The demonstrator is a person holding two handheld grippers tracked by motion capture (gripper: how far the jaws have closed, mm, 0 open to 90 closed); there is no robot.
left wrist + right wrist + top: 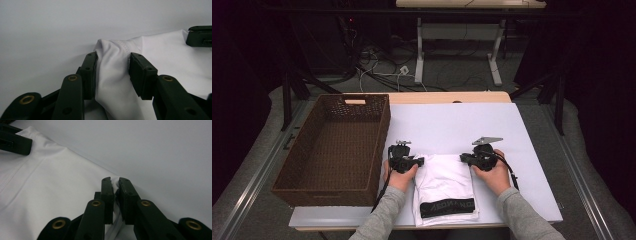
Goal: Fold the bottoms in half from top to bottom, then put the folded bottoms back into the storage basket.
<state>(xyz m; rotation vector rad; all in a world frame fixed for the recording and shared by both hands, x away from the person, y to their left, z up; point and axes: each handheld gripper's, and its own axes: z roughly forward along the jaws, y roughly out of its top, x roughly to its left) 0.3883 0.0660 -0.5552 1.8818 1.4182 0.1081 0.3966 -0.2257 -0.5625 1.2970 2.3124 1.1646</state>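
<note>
Folded white garment lies on worktop just beside wicker basket.

Left tool: jaws clenched on bunched far-left corner.

Right tool: nipping thin far-right edge.

Risk: right bite shallow, fabric may slip out on lift; uneven grips could sag garment, undo fold.

Basket holds nothing visible.

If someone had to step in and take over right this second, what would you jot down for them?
Left gripper: jaws around a bunched far corner of the folded white garment, pads touching the cloth.
Right gripper: pinched shut on the garment's other far corner.
Garment lies folded on the white table, black band toward the person.
Wicker basket stands to its left with nothing in it.
Done: both corners taken. Left: probably lifting it into the basket.
</note>
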